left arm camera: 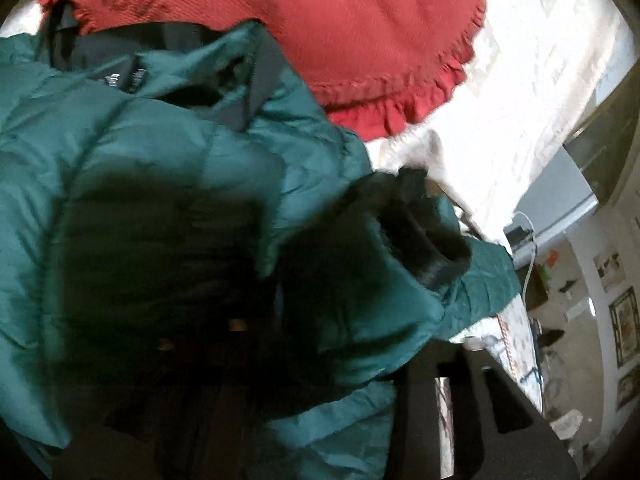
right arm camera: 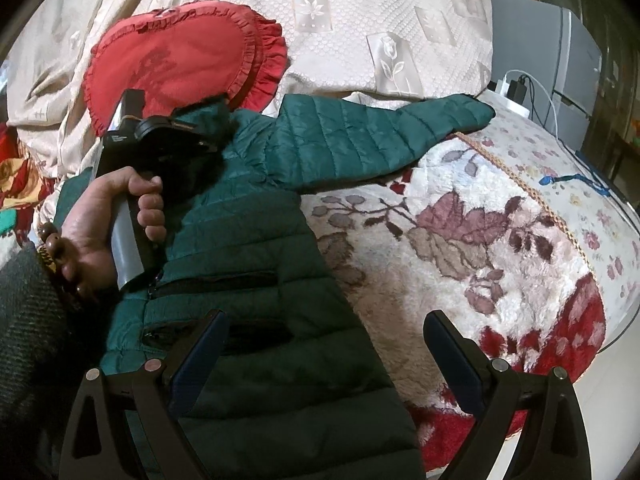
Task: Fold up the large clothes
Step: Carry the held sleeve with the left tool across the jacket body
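lying: green puffer jacket (right arm camera: 256,216) spread on the floral blanket (right arm camera: 460,240), one sleeve stretched out
right gripper (right arm camera: 324,354): jaws wide apart, holding nothing
left gripper (left arm camera: 360,248): buried in jacket fabric (blurred, grip unclear)

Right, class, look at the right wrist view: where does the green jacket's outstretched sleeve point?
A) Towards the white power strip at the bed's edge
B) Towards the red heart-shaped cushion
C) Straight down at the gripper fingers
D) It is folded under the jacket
A: the green jacket has its sleeve lying flat, its cuff nearly reaching the white power strip, away from the red cushion.
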Available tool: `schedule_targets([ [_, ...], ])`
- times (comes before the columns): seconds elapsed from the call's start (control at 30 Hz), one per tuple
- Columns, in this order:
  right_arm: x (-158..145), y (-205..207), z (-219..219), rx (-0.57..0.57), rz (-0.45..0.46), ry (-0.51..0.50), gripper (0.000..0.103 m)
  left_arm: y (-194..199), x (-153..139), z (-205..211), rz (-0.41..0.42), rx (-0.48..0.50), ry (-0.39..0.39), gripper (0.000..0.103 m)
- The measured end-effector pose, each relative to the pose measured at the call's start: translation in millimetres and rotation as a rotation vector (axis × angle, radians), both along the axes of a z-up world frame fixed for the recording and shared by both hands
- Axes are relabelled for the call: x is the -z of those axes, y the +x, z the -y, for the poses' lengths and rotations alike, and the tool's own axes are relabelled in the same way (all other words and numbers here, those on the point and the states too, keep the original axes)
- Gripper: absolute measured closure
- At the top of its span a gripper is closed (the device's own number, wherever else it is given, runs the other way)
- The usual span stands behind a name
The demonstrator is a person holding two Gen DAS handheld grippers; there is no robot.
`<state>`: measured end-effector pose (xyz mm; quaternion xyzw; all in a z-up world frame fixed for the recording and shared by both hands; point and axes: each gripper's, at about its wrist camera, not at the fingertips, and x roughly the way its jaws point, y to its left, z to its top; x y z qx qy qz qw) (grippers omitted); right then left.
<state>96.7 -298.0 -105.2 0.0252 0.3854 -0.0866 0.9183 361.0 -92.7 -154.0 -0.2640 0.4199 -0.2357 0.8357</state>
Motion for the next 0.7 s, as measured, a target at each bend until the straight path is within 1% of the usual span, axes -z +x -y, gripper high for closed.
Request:
schedule_targets([
  [0.07,-0.1,0.1,-1.1,0.004,0.001,-0.009,0.006,-4.0,-5.0,7.4,0.015,0.026,0.007,0.045],
  [0.1,-0.1,-0.2,-1.0,0.006,0.001,-0.011,0.006,-5.7,-7.6,10.4,0.018,0.036,0.013,0.043],
  [0.17,-0.4,-0.3,-0.6,0.009,0.002,-0.014,0.006,-3.9,-12.5,17.0,0.012,0.049,0.014,0.042],
  [0.2,-0.6,-0.5,-0.6,0.01,0.002,-0.016,0.006,-5.0,-13.1,16.4,0.002,0.054,0.001,0.042],
  [0.3,-1.4,-1.9,-2.5,0.01,0.006,-0.032,0.006,-8.2,-20.4,5.7,-0.02,0.073,-0.071,0.042],
  [0.47,-1.7,-1.1,-6.3,0.012,0.002,-0.053,0.006,-12.7,-38.7,-6.9,0.021,0.08,-0.14,0.042],
  [0.6,-2.1,-1.3,-8.7,0.012,0.004,-0.068,0.006,-6.5,-34.1,-13.5,-0.013,0.059,-0.18,0.042],
  [0.7,-2.0,-1.3,-9.3,0.011,0.003,-0.07,0.006,-6.3,-29.1,-15.4,-0.023,0.048,-0.171,0.042],
])
